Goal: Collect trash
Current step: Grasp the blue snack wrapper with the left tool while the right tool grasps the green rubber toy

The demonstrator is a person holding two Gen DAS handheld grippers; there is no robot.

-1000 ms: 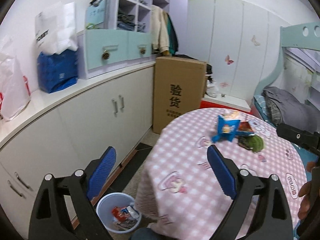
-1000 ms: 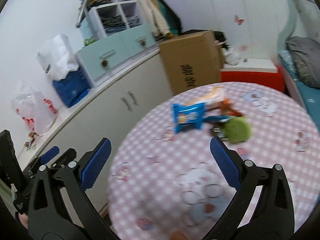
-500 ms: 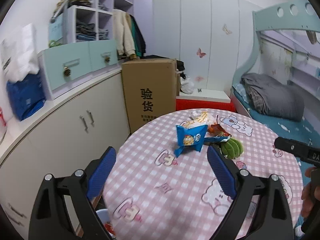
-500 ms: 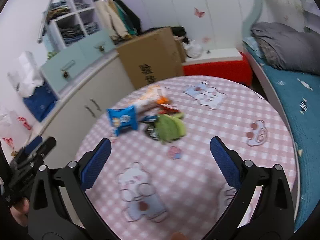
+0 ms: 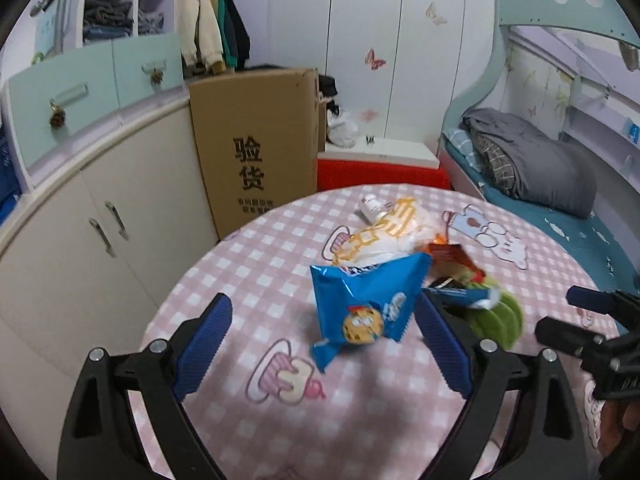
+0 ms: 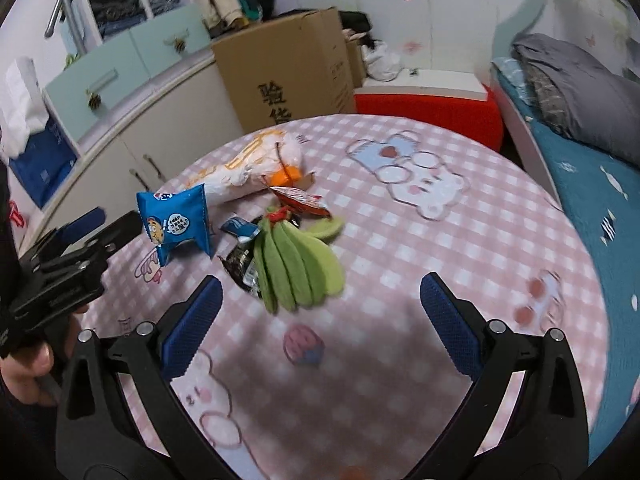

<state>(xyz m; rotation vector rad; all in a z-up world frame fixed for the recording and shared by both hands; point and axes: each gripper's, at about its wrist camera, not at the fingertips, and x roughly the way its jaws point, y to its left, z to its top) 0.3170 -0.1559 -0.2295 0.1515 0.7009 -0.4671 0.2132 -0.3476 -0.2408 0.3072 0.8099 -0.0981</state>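
Blue cookie packet [image 5: 366, 306]: upright on the pink checked tablecloth [image 5: 256, 272], beside the green plush bananas [image 6: 298, 268].
Left gripper [image 5: 324, 344]: jaws wide apart, empty, just before the packet.
Right gripper [image 6: 320, 312]: jaws wide apart, empty.

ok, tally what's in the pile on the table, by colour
Blue: 2, the blue cookie bag and a small blue wrapper
White/orange: 1, the white snack bag
Red: 1, the red wrapper
Black: 1, the black wrapper
Green: 1, the green plush bunch
Total: 6, with the pile partly overlapping
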